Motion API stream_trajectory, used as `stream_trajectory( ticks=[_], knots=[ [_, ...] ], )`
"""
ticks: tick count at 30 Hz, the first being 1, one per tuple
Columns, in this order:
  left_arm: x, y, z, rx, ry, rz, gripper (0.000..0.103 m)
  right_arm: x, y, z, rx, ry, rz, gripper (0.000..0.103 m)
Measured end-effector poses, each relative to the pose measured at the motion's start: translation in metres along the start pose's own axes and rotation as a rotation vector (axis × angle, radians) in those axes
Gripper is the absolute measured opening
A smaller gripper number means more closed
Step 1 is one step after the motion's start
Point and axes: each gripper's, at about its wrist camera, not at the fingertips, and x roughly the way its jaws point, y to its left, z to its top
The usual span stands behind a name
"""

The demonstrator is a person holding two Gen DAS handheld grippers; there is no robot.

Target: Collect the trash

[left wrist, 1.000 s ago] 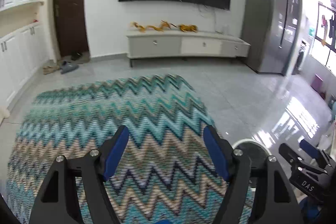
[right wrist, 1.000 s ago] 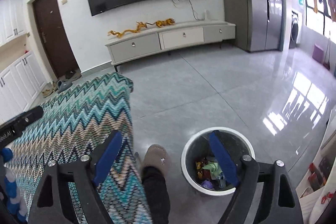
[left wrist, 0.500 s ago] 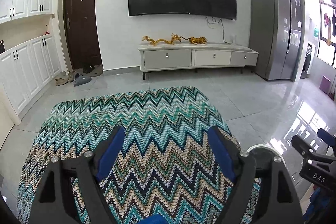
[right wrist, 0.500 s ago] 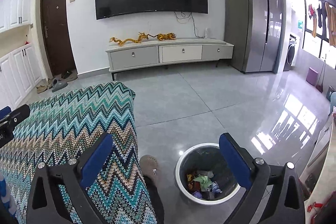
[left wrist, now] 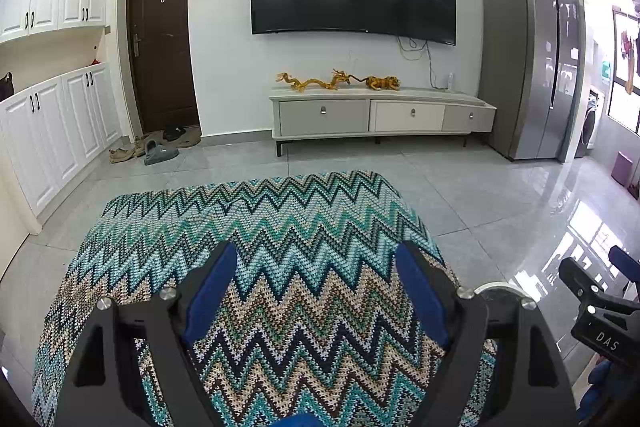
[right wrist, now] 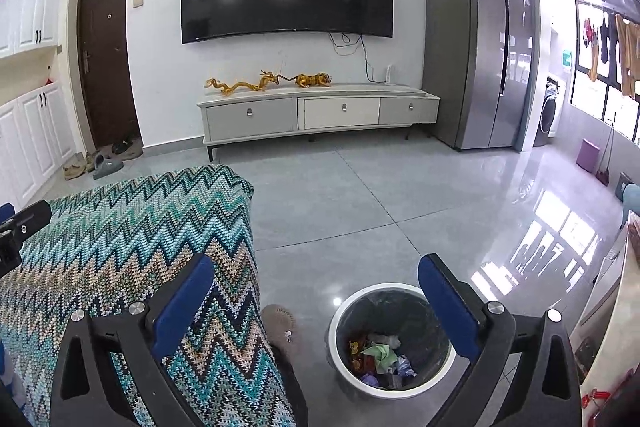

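1. Progress: trash bin (right wrist: 394, 337) stands on the floor just off the right edge of the zigzag cloth (left wrist: 256, 247), beside a slippered foot (right wrist: 282, 327). It's white-rimmed with a dark liner.
2. Trash (right wrist: 380, 355) is at the bottom of the bin: crumpled wrappers and paper, one green piece, a red-yellow packet and some bluish bits. Exact items are too small to name.
3. Cloth top looks bare in both wrist views. No loose trash from the far edge to the near one, nor along the right edge. The strip under the gripper bodies at the near edge is hidden.
4. Visible floor tiles (right wrist: 360, 195) are bare too. Only shoes (left wrist: 154, 149) by the door, not trash.
5. Judgement: collecting looks done or nearly done. Nothing left to pick that these views show, though the room behind the cameras is unseen.
6. Left gripper (left wrist: 316, 293): jaws wide apart, nothing between the blue pads (left wrist: 208, 295), only cloth pattern behind them. Hovers above the cloth, touching nothing visible.
7. Right gripper (right wrist: 316, 301): jaws spread very wide and empty. It sits over the cloth's right edge with the bin below, and the right finger overlaps the bin rim in view only.
8. Only a sliver of the bin rim shows in the left view, behind the right finger.
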Motion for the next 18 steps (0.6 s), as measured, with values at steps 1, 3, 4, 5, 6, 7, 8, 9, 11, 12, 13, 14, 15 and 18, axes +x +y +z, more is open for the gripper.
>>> stream_trajectory(
  ticks=[1,3,4,5,6,7,8,9,11,12,13,14,15,18],
  knots=[
    [-0.001,0.000,0.000,-0.001,-0.004,0.002,0.081,-0.001,0.000,0.000,0.002,-0.003,0.000,0.103],
    [-0.004,0.001,0.001,-0.003,-0.015,0.007,0.081,-0.002,0.000,0.001,0.002,-0.012,-0.002,0.103],
    [-0.005,0.002,0.002,-0.005,-0.018,0.008,0.081,-0.003,0.000,0.002,0.002,-0.016,-0.003,0.103],
    [-0.006,0.002,0.002,-0.007,-0.021,0.009,0.081,-0.004,0.001,0.002,0.000,-0.021,-0.004,0.103],
    [-0.007,0.003,0.003,-0.010,-0.026,0.011,0.081,-0.004,0.000,0.003,-0.001,-0.023,-0.005,0.103],
    [-0.008,0.003,0.003,-0.010,-0.028,0.012,0.081,-0.005,0.001,0.003,-0.001,-0.025,-0.005,0.103],
    [-0.009,0.003,0.004,-0.012,-0.033,0.014,0.081,-0.005,0.001,0.003,-0.001,-0.027,-0.005,0.103],
    [-0.010,0.004,0.004,-0.014,-0.037,0.016,0.081,-0.005,0.001,0.003,0.000,-0.029,-0.005,0.103],
    [-0.012,0.004,0.005,-0.016,-0.044,0.019,0.081,-0.007,0.001,0.003,0.001,-0.036,-0.006,0.103],
    [-0.013,0.004,0.005,-0.018,-0.047,0.020,0.081,-0.007,0.001,0.003,0.000,-0.037,-0.006,0.103],
    [-0.013,0.004,0.005,-0.020,-0.048,0.020,0.081,-0.007,0.001,0.003,-0.001,-0.038,-0.006,0.103],
    [-0.013,0.004,0.005,-0.023,-0.048,0.020,0.082,-0.008,0.002,0.003,-0.003,-0.041,-0.009,0.103],
    [-0.013,0.005,0.005,-0.025,-0.048,0.020,0.082,-0.008,0.002,0.003,-0.002,-0.042,-0.010,0.103],
    [-0.014,0.006,0.005,-0.031,-0.052,0.021,0.084,-0.009,0.001,0.003,-0.002,-0.045,-0.010,0.103]
  ],
)
